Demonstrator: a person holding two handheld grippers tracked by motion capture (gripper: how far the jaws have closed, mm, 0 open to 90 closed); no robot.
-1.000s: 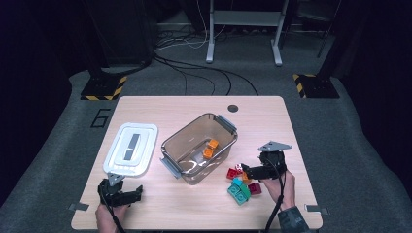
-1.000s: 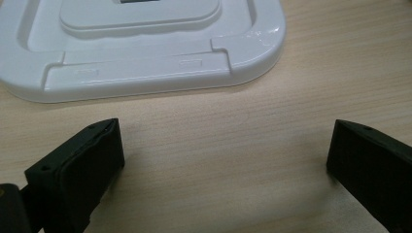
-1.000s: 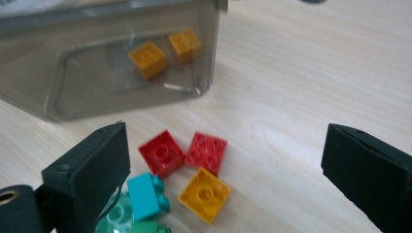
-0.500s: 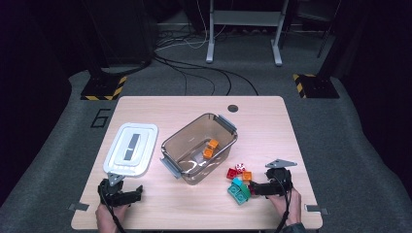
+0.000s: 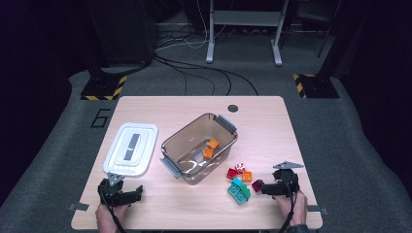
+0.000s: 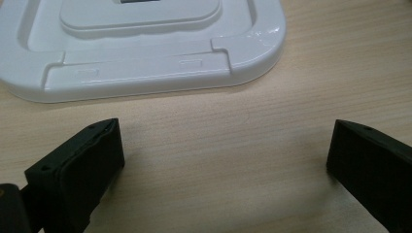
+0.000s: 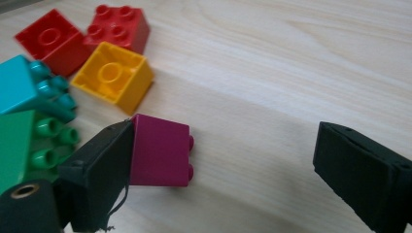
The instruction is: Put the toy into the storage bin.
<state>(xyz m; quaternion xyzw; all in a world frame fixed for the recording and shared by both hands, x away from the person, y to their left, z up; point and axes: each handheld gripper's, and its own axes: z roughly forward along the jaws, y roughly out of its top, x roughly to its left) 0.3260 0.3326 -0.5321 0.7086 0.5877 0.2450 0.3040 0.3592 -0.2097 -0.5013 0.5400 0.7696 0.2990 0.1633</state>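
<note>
A magenta brick (image 7: 160, 150) lies on its side on the wooden table (image 5: 272, 126), at the right edge of a small pile (image 5: 257, 185). My right gripper (image 7: 223, 141) sits low over the table at the near right (image 5: 266, 188). Its jaws have just been closing but still stand wide apart. The magenta brick is between them, against the left pad, while the right pad is far off it. My left gripper (image 6: 226, 141) rests open at the near left (image 5: 120, 191), nothing between its jaws, just short of a white lid (image 6: 136, 53).
Beside the magenta brick lie a yellow-orange brick (image 7: 111, 75), two red bricks (image 7: 48, 41), a teal one (image 7: 29, 87) and a green one (image 7: 24, 145). A clear plastic box (image 5: 180, 132) at mid-table holds two orange bricks (image 5: 210, 148). The white lid (image 5: 131, 148) lies to its left.
My right gripper has sunk to the table and drawn toward the near right, ending with a jaw beside the magenta brick. The left gripper has stayed put.
</note>
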